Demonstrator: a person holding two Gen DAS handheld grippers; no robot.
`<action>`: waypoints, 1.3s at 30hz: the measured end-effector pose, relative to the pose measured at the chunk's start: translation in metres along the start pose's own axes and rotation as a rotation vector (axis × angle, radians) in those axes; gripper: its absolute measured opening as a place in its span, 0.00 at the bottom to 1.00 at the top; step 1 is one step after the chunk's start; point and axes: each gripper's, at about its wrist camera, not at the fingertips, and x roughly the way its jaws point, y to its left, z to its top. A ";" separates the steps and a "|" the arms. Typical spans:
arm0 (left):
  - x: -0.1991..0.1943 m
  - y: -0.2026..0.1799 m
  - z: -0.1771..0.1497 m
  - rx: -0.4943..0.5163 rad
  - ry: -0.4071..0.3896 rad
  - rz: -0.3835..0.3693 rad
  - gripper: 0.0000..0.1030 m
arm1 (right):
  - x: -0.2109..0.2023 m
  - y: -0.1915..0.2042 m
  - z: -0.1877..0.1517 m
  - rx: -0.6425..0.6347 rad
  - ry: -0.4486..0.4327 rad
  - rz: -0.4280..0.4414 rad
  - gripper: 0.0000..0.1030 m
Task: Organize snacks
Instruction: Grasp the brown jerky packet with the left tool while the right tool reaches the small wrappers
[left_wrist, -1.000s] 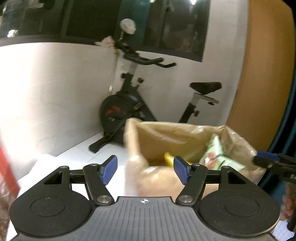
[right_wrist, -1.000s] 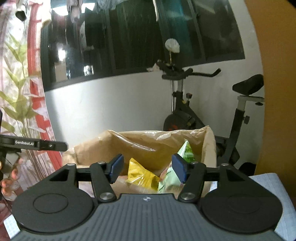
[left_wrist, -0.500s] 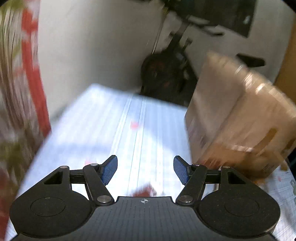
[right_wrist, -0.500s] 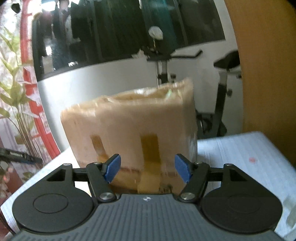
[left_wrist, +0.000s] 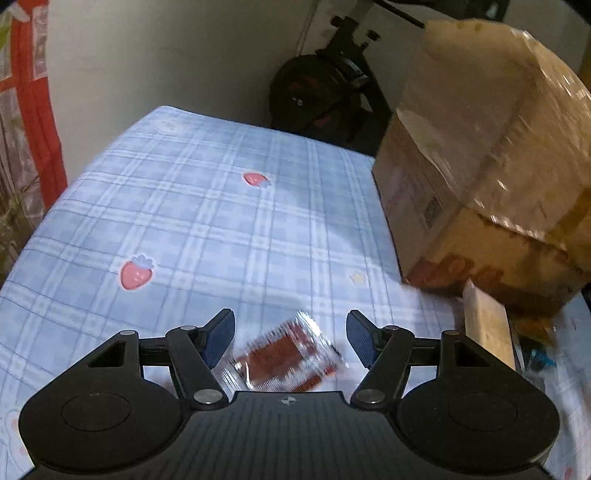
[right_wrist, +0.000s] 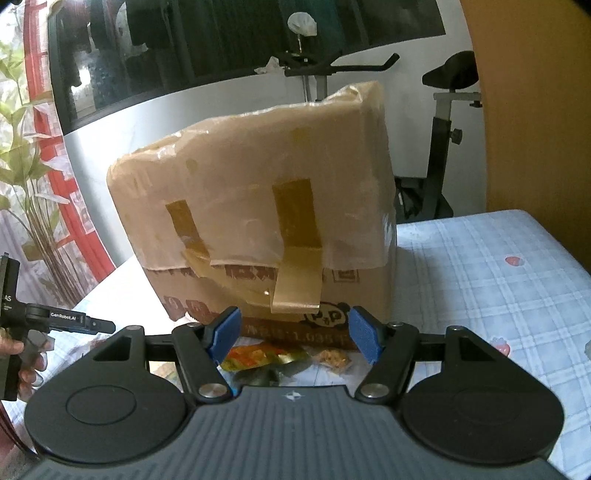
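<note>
A red-brown snack packet (left_wrist: 288, 360) in a clear wrapper lies on the blue plaid tablecloth (left_wrist: 207, 221). My left gripper (left_wrist: 291, 328) hangs open just above it, its pads apart from the wrapper. The taped cardboard box (left_wrist: 480, 177) stands to the right. In the right wrist view the same box (right_wrist: 258, 206) fills the middle. At its foot lie an orange-yellow packet (right_wrist: 258, 356) and a small clear packet of tan bits (right_wrist: 332, 358). My right gripper (right_wrist: 295, 328) is open above them, holding nothing.
A pale flat packet (left_wrist: 487, 328) leans by the box's near corner. An exercise bike (left_wrist: 325, 92) stands behind the table by the white wall. The left gripper's body (right_wrist: 55, 321) and a hand (right_wrist: 26, 354) show at the left edge. A plant (right_wrist: 26, 166) and a red frame stand at the left.
Both grippers have come down from over the open box top to table height. The left one swung away from the box to above the red-brown packet. The right one now faces the box's side.
</note>
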 end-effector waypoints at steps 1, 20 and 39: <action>-0.001 -0.002 -0.003 0.007 0.007 -0.006 0.67 | 0.001 0.000 -0.001 0.002 0.005 0.002 0.66; -0.016 -0.041 -0.038 0.162 -0.042 0.174 0.39 | 0.007 0.003 -0.017 0.014 0.055 0.037 0.66; -0.072 -0.064 -0.041 -0.023 -0.195 0.088 0.39 | 0.081 0.034 -0.008 -0.062 0.167 0.019 0.65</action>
